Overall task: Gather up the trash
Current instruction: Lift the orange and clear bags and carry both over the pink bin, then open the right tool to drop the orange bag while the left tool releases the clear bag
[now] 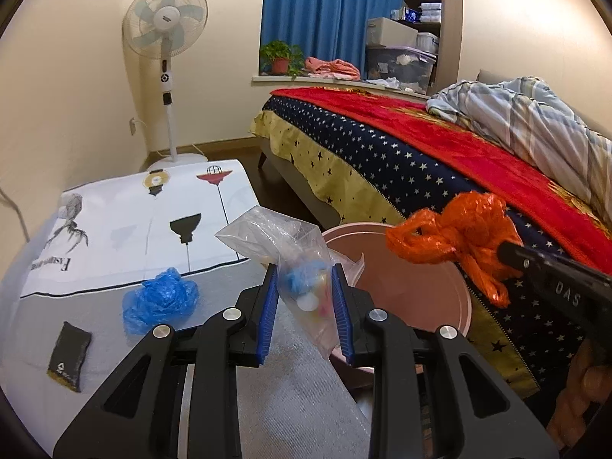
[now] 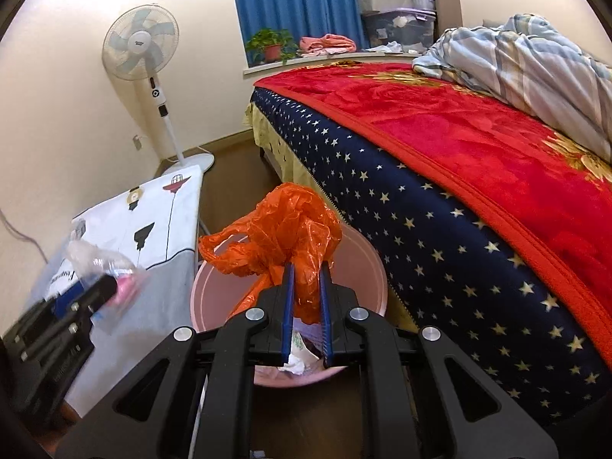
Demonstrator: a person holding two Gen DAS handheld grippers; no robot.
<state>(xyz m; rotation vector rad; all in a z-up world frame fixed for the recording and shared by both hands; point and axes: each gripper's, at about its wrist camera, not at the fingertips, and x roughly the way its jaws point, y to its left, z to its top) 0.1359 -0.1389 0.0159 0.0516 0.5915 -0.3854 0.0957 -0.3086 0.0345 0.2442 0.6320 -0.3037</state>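
**A:** Left claw [image 1: 304, 298] is clamped on the clear crumpled plastic bag [image 1: 290, 252] w/ small bits inside, blue pads pinching it mid-body, held up over the bench [image 1: 267, 363] edge next to the round pink plastic bin [image 1: 463, 302].

**B:** And the right claw [image 2: 306, 308]?

**A:** Closed narrow on the scrunched orange thin-film plastic bag [image 2: 283, 225], gripping the bunched lower part, right above the bin mouth. Bin sits on the floor btwn bench and bed [image 2: 459, 191]; looks like paper scraps already in it.

**B:** How do they handle?

**A:** Both v. light, soft, zero stiffness, prob slippery film. Orange one balloons above the pads, so a loop could snag on release. The clear one has loose contents – I'd keep it pinched where the film is gathered so nothing spills.

**B:** What's left?

**A:** Crumpled blue thin plastic wad [image 1: 160, 300] and a small flat black foil sachet [image 1: 69, 355], both on the bench, apart from each other. Wad: grab at the thickest bunch. Sachet lies flat, prob stiffer; take it by an edge.
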